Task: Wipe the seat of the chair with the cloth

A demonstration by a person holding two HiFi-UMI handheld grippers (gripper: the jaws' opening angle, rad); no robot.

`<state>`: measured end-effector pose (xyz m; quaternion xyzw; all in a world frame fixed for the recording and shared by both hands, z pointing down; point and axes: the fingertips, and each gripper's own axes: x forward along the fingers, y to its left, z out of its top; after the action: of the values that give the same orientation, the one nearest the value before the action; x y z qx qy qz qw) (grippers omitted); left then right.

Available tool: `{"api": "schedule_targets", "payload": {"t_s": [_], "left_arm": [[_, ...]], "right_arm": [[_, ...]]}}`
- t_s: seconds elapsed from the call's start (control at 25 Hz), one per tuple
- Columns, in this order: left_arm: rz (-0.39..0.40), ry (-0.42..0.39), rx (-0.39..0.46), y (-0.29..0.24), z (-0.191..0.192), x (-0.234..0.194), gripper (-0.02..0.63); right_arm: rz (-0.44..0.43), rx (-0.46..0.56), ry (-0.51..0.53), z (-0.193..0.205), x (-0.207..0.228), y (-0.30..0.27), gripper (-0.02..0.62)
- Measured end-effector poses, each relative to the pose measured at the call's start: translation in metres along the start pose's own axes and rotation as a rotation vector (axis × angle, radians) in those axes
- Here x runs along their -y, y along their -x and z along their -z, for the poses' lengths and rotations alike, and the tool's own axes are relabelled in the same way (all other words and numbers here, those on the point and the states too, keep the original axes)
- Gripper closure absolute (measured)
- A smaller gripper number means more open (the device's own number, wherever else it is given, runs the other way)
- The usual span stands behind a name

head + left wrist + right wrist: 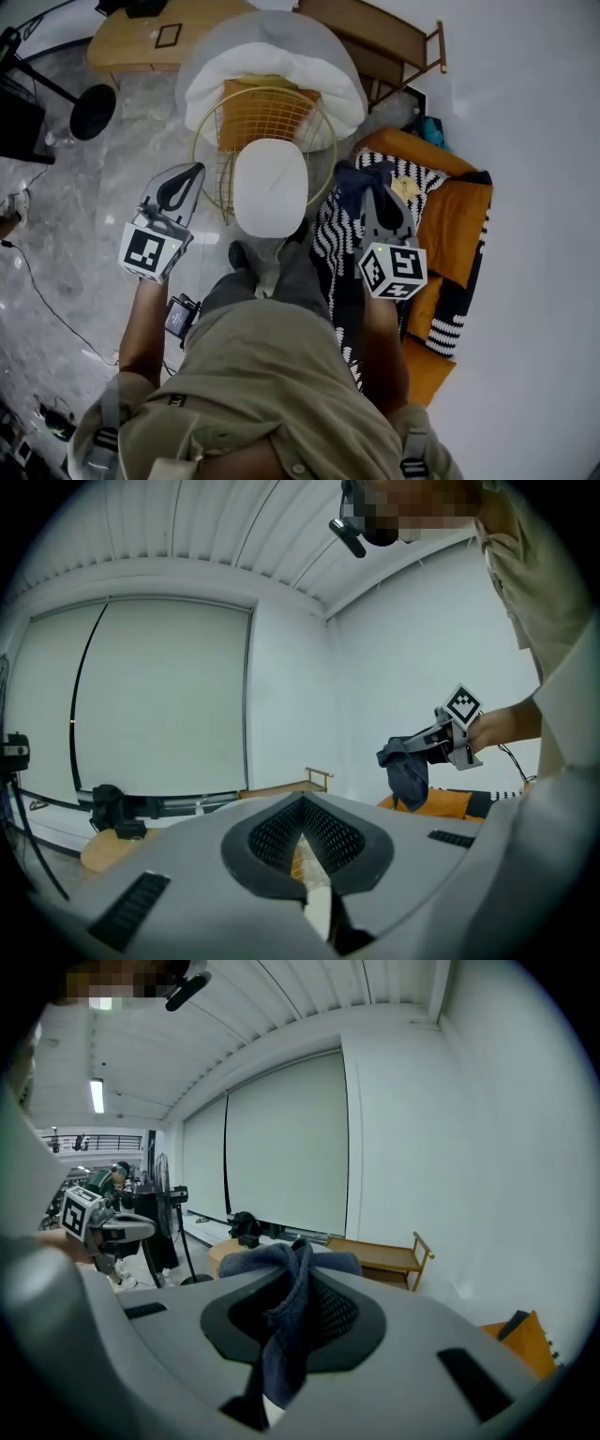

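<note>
The chair has a gold wire frame and a white oval seat; it stands just ahead of my feet in the head view. My left gripper hovers at the seat's left, jaws together with nothing between them. My right gripper hovers at the seat's right, shut on a dark blue cloth that drapes down between its jaws. From the left gripper view, the cloth hangs below the right gripper. Both grippers are held up in the air, apart from the seat.
A white beanbag and an orange cushion lie behind the chair. Orange and striped cushions sit on the floor to the right. A wooden table, a wooden rack and a fan base stand farther back.
</note>
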<state>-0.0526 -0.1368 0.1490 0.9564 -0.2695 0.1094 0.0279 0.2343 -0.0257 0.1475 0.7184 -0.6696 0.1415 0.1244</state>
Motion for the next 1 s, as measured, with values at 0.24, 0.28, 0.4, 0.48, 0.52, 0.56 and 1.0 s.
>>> {"api": "schedule_targets", "payload": {"t_s": [0.24,0.28,0.4,0.48,0.52,0.56,1.0], "left_arm": [[-0.114,0.025,-0.104,0.0,0.04,-0.028,0.591],[-0.128,0.033,-0.12,-0.002,0.048,-0.03,0.591],[-0.157,0.037,-0.166,-0.01,0.072,-0.037,0.591],[-0.173,0.039,-0.192,-0.017,0.089,-0.044,0.591],[-0.18,0.045,-0.204,-0.02,0.098,-0.046,0.591],[-0.186,0.053,-0.216,-0.022,0.106,-0.047,0.591],[-0.188,0.097,-0.323,-0.046,0.212,-0.059,0.591]], "right_arm": [[-0.099,-0.085,0.019,0.038,0.006,-0.09,0.534],[-0.111,-0.098,0.025,0.045,0.008,-0.106,0.534],[-0.137,-0.133,0.028,0.069,0.011,-0.155,0.534],[-0.153,-0.157,0.043,0.088,0.01,-0.186,0.534],[-0.16,-0.171,0.052,0.098,0.009,-0.201,0.534],[-0.167,-0.187,0.061,0.11,0.008,-0.215,0.534],[-0.207,-0.362,0.132,0.275,-0.022,-0.337,0.534]]}}
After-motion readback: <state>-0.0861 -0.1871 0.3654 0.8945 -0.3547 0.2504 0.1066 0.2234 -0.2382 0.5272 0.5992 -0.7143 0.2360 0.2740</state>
